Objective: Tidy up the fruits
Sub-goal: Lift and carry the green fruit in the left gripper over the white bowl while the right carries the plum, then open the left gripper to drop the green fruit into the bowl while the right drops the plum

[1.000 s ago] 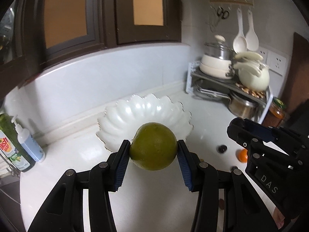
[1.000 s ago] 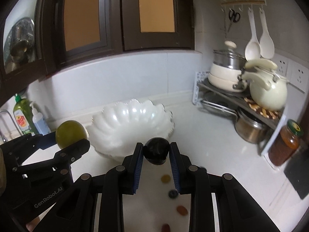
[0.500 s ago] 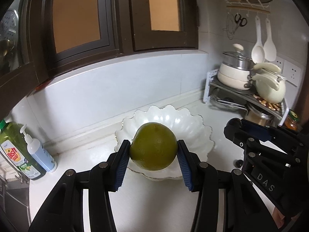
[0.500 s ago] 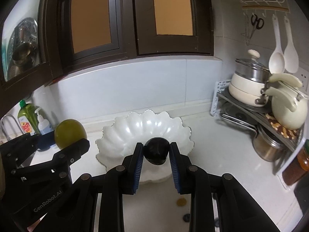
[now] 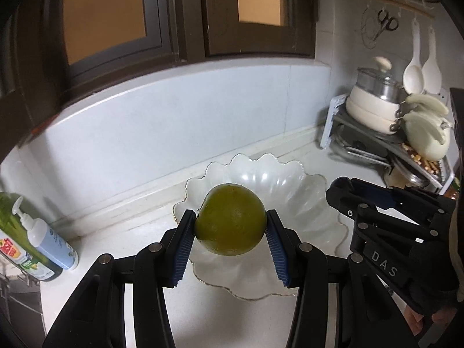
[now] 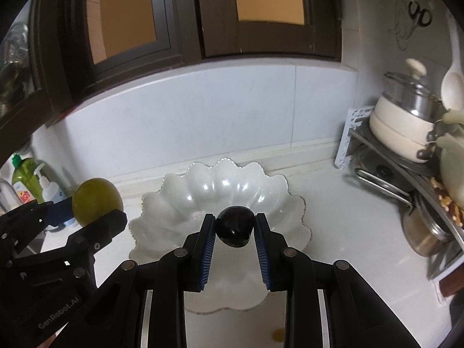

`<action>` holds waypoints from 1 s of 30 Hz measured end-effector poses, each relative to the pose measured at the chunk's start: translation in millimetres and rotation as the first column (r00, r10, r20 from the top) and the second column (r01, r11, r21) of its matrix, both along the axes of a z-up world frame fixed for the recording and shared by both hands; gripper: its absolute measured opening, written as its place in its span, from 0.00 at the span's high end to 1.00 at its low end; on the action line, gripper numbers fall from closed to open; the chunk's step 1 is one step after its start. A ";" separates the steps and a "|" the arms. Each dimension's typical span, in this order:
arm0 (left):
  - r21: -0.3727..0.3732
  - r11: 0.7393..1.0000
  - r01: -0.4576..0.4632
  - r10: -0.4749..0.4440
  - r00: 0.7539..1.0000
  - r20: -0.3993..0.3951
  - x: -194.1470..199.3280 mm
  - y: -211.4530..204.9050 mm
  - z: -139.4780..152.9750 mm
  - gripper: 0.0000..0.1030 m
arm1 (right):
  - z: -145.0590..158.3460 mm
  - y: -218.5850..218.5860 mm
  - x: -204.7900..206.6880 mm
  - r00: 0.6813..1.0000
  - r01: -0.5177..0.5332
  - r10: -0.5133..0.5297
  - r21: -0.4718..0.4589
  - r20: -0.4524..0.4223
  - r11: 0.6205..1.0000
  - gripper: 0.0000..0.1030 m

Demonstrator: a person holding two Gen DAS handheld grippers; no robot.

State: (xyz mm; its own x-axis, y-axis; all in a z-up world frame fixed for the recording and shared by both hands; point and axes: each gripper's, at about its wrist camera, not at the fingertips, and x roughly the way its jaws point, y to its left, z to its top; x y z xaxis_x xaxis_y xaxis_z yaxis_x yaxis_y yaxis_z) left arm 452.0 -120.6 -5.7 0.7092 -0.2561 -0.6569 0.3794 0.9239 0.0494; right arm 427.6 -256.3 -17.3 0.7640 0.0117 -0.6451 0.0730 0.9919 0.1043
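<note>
Left wrist view: left tongs (image 5: 230, 227) clamp a green fruit (image 5: 230, 220) over the white bowl (image 5: 290, 179). Right tongs (image 6: 235, 232) pinch a dark fruit (image 6: 235, 226) above the same bowl, which is bare inside. One small fruit (image 6: 277, 333) remains on the tabletop (image 6: 348, 203); nothing deposited yet.

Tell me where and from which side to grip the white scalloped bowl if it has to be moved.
Grip the white bowl at its near rim, probably coming from above with one finger inside the wall: it flares wide and shallow, too broad to span. Both grippers are full now.
</note>
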 end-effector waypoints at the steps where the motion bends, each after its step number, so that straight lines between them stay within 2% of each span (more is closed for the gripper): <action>1: 0.004 1.000 -0.001 0.001 1.000 -0.009 5.3 -1.1 -2.3 0.53 | -2.6 -0.2 7.6 1.000 -0.008 0.008 -0.002 -0.016 1.000 0.72; 8: 0.029 1.000 -0.009 0.012 0.995 -0.096 47.8 -8.7 -23.1 0.53 | -20.8 -4.5 46.5 0.994 -0.023 0.023 0.003 -0.108 1.000 0.72; 17: 0.064 0.998 -0.020 0.033 0.978 -0.206 92.1 -19.1 -53.3 0.53 | -49.4 -12.0 90.2 0.974 -0.034 0.030 -0.017 -0.223 0.999 0.72; 30: 0.122 0.993 0.008 0.032 0.946 -0.322 118.9 -37.3 -95.4 0.53 | -96.5 -23.3 118.4 0.930 -0.052 0.043 -0.015 -0.365 0.999 0.72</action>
State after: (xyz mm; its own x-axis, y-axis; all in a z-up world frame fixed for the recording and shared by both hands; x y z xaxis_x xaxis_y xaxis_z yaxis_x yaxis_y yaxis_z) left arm 570.9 -158.0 -101.1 0.4566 -0.1543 -0.8762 0.3827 0.9231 0.0369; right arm 546.0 -279.6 -113.8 0.4757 0.0231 -0.8793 0.0543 0.9970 0.0556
